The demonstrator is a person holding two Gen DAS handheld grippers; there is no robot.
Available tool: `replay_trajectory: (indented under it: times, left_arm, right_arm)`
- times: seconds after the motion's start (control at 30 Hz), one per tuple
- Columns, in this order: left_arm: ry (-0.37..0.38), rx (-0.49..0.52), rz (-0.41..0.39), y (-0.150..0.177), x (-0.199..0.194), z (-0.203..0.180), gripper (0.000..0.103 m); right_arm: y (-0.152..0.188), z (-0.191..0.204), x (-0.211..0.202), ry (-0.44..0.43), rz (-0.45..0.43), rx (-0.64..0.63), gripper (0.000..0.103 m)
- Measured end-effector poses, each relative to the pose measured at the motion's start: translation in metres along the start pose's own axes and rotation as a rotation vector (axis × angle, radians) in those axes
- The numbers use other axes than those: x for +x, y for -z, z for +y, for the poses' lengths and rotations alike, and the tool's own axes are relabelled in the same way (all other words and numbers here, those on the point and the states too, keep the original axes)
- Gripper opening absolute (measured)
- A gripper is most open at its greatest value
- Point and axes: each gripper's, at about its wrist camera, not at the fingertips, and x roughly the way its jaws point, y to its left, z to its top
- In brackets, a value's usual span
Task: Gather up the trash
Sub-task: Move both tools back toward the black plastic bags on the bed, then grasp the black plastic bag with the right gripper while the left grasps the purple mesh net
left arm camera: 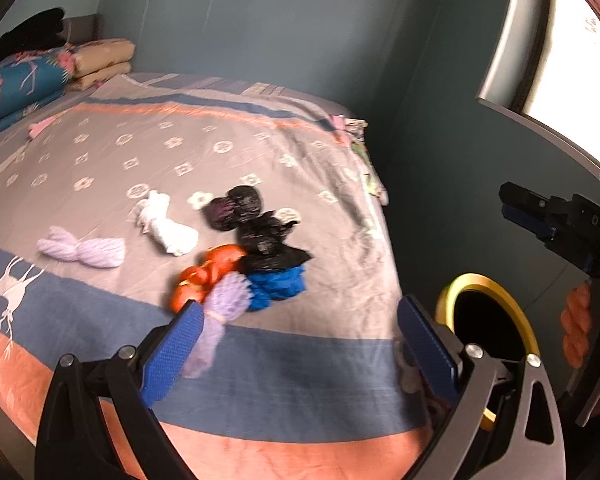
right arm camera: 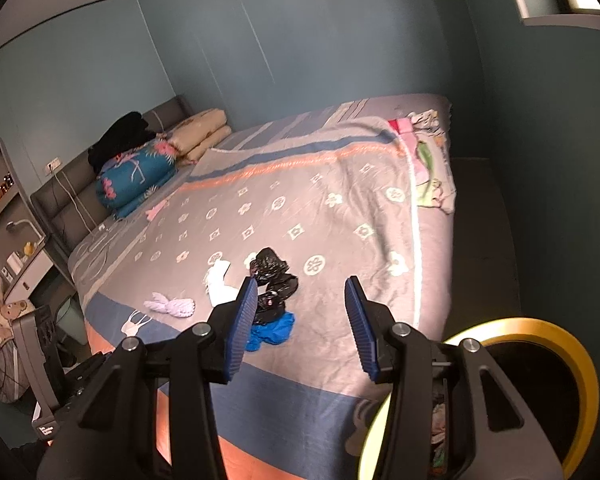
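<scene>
Several knotted plastic bags lie on the bed: a lilac one (left arm camera: 82,251), a white one (left arm camera: 164,224), black ones (left arm camera: 256,224), an orange one (left arm camera: 208,274), a blue one (left arm camera: 276,286) and a lilac one (left arm camera: 224,304) close to my left finger. My left gripper (left arm camera: 300,344) is open and empty, just short of the pile. A yellow-rimmed bin (left arm camera: 488,320) stands by the bed's corner. My right gripper (right arm camera: 302,320) is open and empty above the bed's near edge; the black bags (right arm camera: 272,280), blue bag (right arm camera: 272,330) and bin (right arm camera: 540,360) show in that view.
The patterned bedspread (left arm camera: 140,160) covers the bed. Folded quilts and pillows (left arm camera: 40,76) are stacked at the headboard. Crumpled cloth (right arm camera: 428,176) lies at the far bed edge. Shelves and a small green bin (right arm camera: 70,316) stand left of the bed. A grey-blue wall is behind.
</scene>
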Motion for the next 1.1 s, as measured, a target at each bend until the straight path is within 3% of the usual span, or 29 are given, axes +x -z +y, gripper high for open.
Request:
replay_trajectory:
  times: [0.23,0.5,0.77,1.1]
  left_arm:
    - [-0.041,-0.03,0.025,0.003,0.017,0.036,0.094]
    - [-0.049,-0.072,0.088,0.011,0.048,0.072,0.094]
    - [-0.039,-0.112,0.14,0.018,0.075,0.096,0.094]
    - [-0.027,-0.073,0.184,0.024,0.096,0.098,0.094]
  right_arm:
    - [-0.006,0.029,0.056,-0.015,0.063,-0.051,0.044]
    - [-0.014,0.059,0.145,-0.026,0.195,-0.133,0.044]
    - [-0.016,0.075,0.24,0.022,0.334,-0.18,0.045]
    - [-0.014,0.077,0.344,0.115,0.458,-0.214,0.05]
